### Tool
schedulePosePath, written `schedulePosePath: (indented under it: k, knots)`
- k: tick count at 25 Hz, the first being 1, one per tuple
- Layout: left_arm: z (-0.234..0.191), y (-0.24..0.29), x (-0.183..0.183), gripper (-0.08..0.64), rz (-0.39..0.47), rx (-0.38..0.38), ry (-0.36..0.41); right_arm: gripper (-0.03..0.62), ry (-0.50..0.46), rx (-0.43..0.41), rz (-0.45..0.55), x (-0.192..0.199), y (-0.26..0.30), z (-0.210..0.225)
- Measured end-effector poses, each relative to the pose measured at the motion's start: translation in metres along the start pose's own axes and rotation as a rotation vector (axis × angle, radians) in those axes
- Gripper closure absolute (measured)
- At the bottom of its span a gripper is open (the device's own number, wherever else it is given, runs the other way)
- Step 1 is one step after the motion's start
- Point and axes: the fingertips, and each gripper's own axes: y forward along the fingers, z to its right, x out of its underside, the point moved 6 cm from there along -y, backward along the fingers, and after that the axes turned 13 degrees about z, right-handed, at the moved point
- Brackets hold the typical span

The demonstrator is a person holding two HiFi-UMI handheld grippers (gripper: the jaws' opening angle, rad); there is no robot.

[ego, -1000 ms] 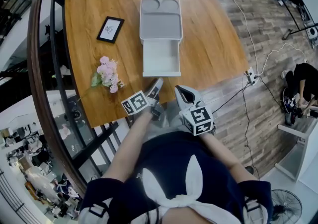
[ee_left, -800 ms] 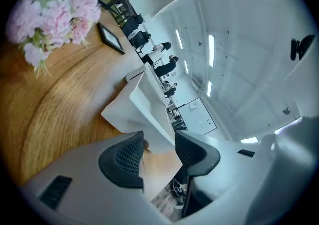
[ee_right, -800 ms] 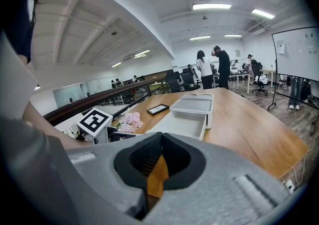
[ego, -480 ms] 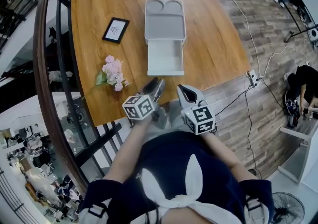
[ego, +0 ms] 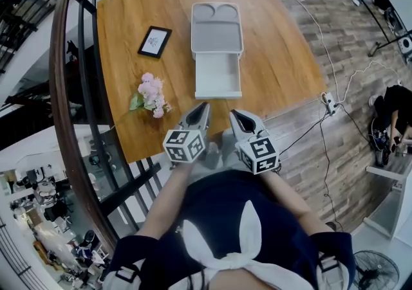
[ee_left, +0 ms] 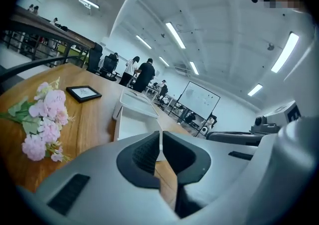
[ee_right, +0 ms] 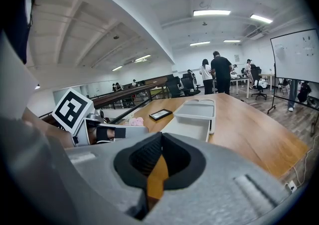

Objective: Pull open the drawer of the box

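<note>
In the head view, the wooden table [ego: 270, 57] carries a pale grey box [ego: 217, 28] near its middle. The box's drawer [ego: 217, 76] stands pulled out toward the person, its front close to the table's near edge. Left of the box lie a small dark picture frame [ego: 154, 42] and, nearer, a bunch of pink flowers [ego: 150, 94], both well apart from the drawer. The left gripper [ego: 204, 107] and right gripper [ego: 234, 114] hover side by side just short of the drawer front, touching nothing. A dark railing [ego: 64, 89] curves past the table's left side, and white cables [ego: 322, 44] trail over the plank floor at right, where a person in black [ego: 393, 112] is cut off by the picture's edge. In the left gripper view the jaws are closing, the pads nearly met with nothing between them. They hide the drawer's front, so only its far part and the box show beyond, and a grey shape at right is hard to make out. In the right gripper view the jaws sit together and empty, covering the drawer's near end. Far off stand people [ee_right: 214, 72] and a whiteboard [ee_right: 296, 54].
</note>
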Motion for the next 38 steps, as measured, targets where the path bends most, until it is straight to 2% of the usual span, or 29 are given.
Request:
schedulePosePath:
  k: [9, 14, 22, 28, 38]
  knots:
    - [0.026, -0.008, -0.017, 0.543, -0.008, 0.090, 0.191, 0.595, -0.001, 0.015, 0.021, -0.005, -0.004, -0.008]
    - [0.039, -0.019, -0.021, 0.543, -0.008, 0.110, 0.260, 0.595, -0.021, 0.014, 0.031, -0.010, -0.012, -0.020]
    - [0.042, -0.023, -0.018, 0.543, -0.012, 0.114, 0.267, 0.595, -0.040, 0.019, 0.037, -0.009, -0.017, -0.023]
    - [0.047, -0.029, -0.017, 0.543, -0.013, 0.135, 0.303, 0.595, -0.049, 0.034, 0.044, -0.009, -0.021, -0.028]
    - [0.046, -0.034, -0.014, 0.543, -0.010, 0.134, 0.289, 0.595, -0.053, 0.034, 0.044, -0.006, -0.025, -0.033]
